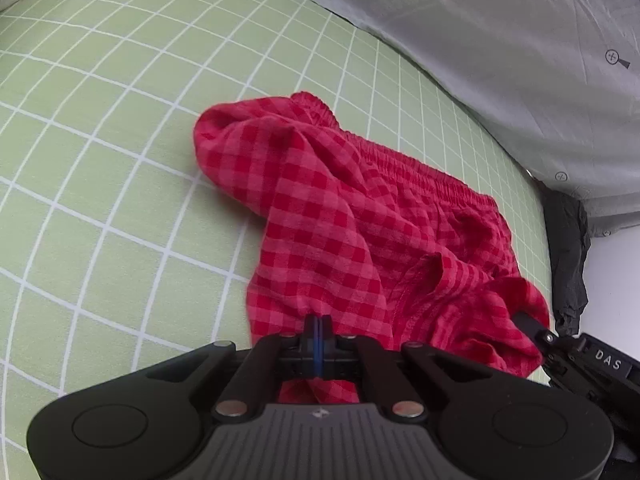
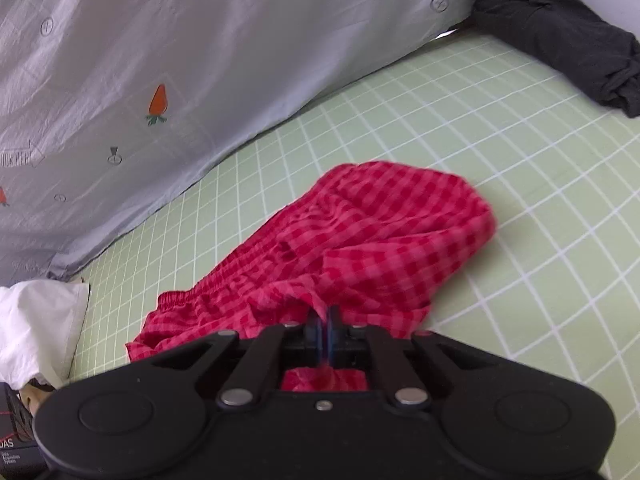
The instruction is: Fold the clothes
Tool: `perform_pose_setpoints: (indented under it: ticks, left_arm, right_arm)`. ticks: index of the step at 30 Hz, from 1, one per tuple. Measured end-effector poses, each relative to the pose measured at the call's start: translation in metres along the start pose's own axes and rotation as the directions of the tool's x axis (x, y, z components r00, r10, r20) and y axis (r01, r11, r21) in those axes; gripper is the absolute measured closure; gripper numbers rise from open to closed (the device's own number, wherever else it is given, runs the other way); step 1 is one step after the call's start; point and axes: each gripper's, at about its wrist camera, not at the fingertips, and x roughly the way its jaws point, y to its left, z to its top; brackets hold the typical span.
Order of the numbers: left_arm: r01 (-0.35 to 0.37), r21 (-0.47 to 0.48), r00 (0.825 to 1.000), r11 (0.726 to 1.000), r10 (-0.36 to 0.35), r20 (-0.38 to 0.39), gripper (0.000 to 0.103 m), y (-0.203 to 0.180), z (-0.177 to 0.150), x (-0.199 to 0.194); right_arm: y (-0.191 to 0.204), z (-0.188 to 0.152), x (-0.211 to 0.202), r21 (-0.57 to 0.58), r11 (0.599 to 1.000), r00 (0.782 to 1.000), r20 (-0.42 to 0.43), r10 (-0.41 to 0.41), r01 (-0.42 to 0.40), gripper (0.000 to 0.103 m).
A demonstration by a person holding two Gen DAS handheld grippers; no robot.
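The left gripper [image 1: 318, 322] is clamped on a hem of the red gingham shorts [image 1: 360, 220], and the right gripper [image 2: 325, 316] pinches another edge. The shorts lie rumpled on the green grid-patterned sheet [image 1: 100, 140], elastic waistband [image 1: 404, 164] toward the grey carrot-print duvet [image 2: 180, 60]. A dark garment [image 2: 560, 40] sits well apart.

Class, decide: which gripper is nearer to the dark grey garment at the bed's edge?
Right. The right gripper grips the red checked shorts beside the dark grey garment; the left gripper clamps the hem farther away.
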Motion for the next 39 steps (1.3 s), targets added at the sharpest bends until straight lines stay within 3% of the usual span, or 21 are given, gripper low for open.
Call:
perform_pose_setpoints:
  ticks: [4,7,11,13,15,18,21,25,29,37,38,39]
  left_arm:
    - [-0.022,-0.045,0.996,0.999,0.026,0.087,0.103,0.019,0.001,-0.032]
    - [-0.034,-0.092,0.985,0.995,0.049,0.167,0.103,0.036,0.0,-0.063]
    - [-0.091,-0.082,0.976,0.992,0.105,0.188,0.102,0.046,-0.007,-0.08]
    - [-0.144,-0.063,0.975,0.987,0.153,0.16,0.101,0.046,-0.012,-0.079]
    - [-0.189,-0.047,0.974,0.981,0.194,0.116,0.088,0.047,-0.02,-0.074]
    - [-0.208,-0.029,0.976,0.978,0.21,0.054,0.082,0.05,-0.029,-0.061]
    - [-0.175,-0.03,0.985,0.984,0.175,-0.002,0.082,0.052,-0.033,-0.048]
    - [-0.171,-0.005,0.985,0.985,0.171,-0.03,0.082,0.048,-0.03,-0.041]
    - [-0.179,0.007,0.983,0.984,0.179,-0.04,0.082,0.045,-0.023,-0.039]
    - [-0.188,0.021,0.981,0.982,0.188,-0.044,0.082,0.044,-0.014,-0.033]
    - [-0.19,0.026,0.981,0.982,0.19,-0.042,0.082,0.043,-0.014,-0.032]
    - [-0.19,0.027,0.981,0.981,0.191,-0.04,0.082,0.043,-0.013,-0.031]
  right_arm:
    - [-0.026,-0.005,-0.043,0.051,0.996,0.991,0.107,-0.08,0.075,0.101]
    - [-0.051,-0.016,-0.067,0.092,0.985,0.981,0.122,-0.154,0.143,0.101]
    - [-0.073,-0.039,-0.065,0.127,0.973,0.981,0.002,-0.195,0.193,0.097]
    - [-0.077,-0.047,-0.061,0.135,0.969,0.979,-0.049,-0.2,0.205,0.086]
    - [-0.073,-0.047,-0.062,0.101,0.974,0.979,-0.037,-0.201,0.203,0.063]
    - [-0.06,-0.041,-0.07,0.021,0.981,0.98,0.041,-0.194,0.194,0.049]
    - [-0.038,-0.033,-0.061,-0.079,0.984,0.986,0.062,-0.157,0.162,0.041]
    - [0.004,-0.025,-0.037,-0.233,0.968,0.996,0.032,-0.087,0.093,0.039]
    - [0.052,-0.026,-0.01,-0.382,0.924,0.999,-0.027,-0.038,0.024,0.038]
    - [0.087,-0.039,0.031,-0.477,0.879,0.996,-0.08,-0.041,-0.003,0.04]
    - [0.087,-0.041,0.036,-0.492,0.87,0.995,-0.083,-0.055,0.007,0.049]
    - [0.087,-0.042,0.039,-0.507,0.862,0.994,-0.087,-0.065,0.012,0.073]
